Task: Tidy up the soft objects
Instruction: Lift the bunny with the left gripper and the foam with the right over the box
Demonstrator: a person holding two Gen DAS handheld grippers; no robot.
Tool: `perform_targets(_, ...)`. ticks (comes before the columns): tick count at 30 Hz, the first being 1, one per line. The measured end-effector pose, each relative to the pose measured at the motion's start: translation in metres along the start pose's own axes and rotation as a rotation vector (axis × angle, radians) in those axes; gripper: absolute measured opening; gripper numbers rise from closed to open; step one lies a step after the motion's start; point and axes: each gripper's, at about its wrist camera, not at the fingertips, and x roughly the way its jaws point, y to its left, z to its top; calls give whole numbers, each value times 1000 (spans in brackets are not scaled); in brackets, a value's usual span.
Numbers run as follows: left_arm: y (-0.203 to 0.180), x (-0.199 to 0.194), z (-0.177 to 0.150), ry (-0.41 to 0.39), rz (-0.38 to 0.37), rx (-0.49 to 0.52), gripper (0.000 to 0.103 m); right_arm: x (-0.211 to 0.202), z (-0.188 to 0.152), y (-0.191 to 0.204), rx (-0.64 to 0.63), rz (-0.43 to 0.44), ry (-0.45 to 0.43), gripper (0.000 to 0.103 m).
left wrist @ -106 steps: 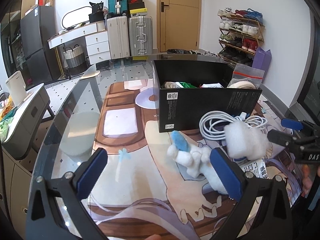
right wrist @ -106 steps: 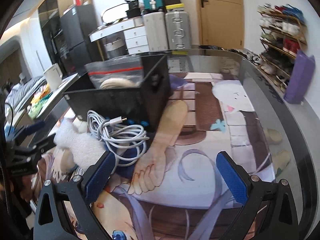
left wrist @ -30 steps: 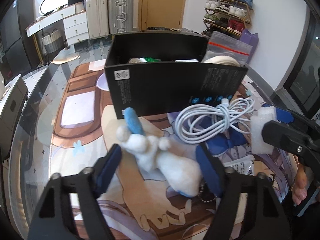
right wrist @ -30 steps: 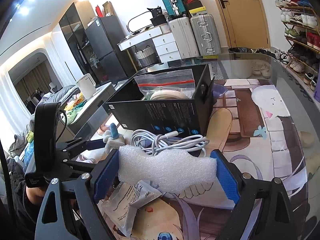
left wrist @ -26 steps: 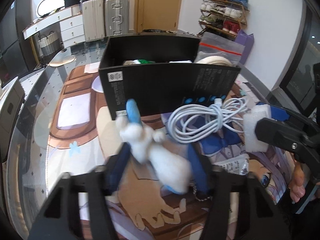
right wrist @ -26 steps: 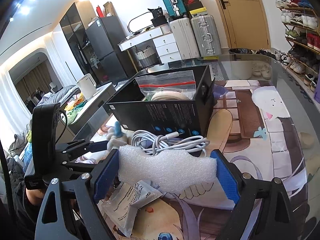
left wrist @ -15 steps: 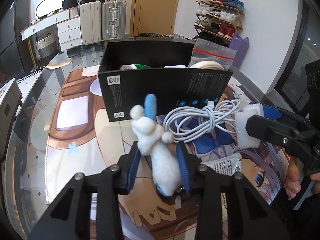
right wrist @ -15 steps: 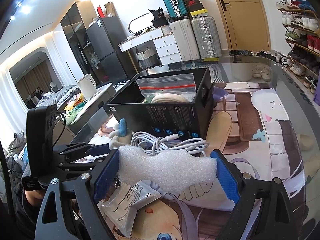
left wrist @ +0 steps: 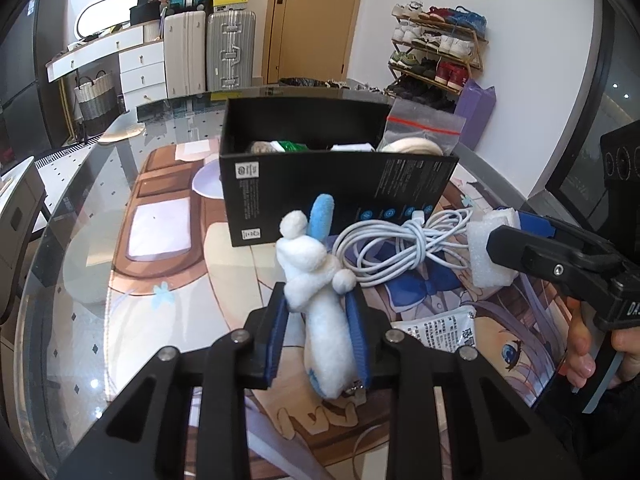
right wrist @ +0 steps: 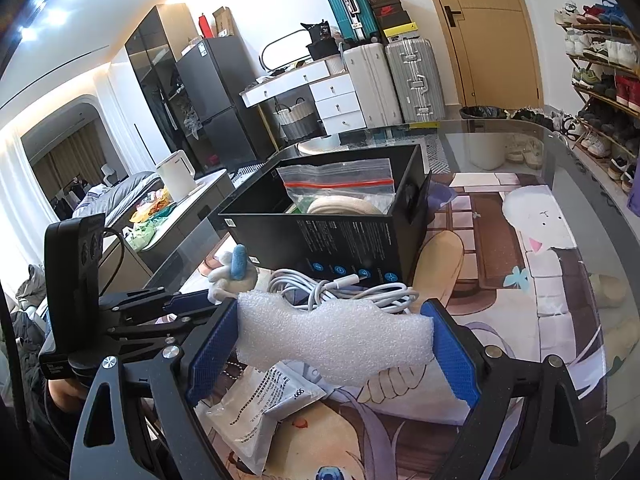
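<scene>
My left gripper (left wrist: 320, 312) is shut on a white plush rabbit (left wrist: 320, 300) with a blue ear and holds it upright above the table mat. The rabbit's head shows in the right wrist view (right wrist: 234, 274). My right gripper (right wrist: 334, 330) is shut on a white foam block (right wrist: 334, 340) and holds it above the mat; the block also shows in the left wrist view (left wrist: 490, 254). A black open box (left wrist: 340, 184) stands behind them with a zip bag (left wrist: 424, 130) and other items inside.
A coiled white cable (left wrist: 396, 248) lies in front of the box. A white printed packet (right wrist: 264, 410) lies on the mat near me. The glass table edge (left wrist: 36, 280) curves at the left. Suitcases, drawers and a shoe rack stand beyond.
My left gripper has closed on the plush rabbit and lifted it upright. My right gripper keeps holding the foam block, almost still.
</scene>
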Motion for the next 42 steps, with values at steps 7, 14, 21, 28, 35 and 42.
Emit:
perform_targets(7,1,-22,5,-82,-4,-10,27,-4,3,3,-13,7,-21,91)
perform_targets(14,-1,-44,16,-172,-4,-10,27,-11,9,8,-40,16,-52,91)
perform_targets(21,0,-55,28,-231,12,-10,27,-14,22,12,-67,21,-78,91)
perform_targets(28,-3,-54,48,-274,22,6,27,-16,42,14,-72,30,-116,91)
perform_targets(35,-4,-45,68,-299,39,18,27,-18,59,21,-72,38,-180,91)
perform_targets(42,-9,-32,83,-307,74,49,27,-21,80,26,-65,38,-259,91)
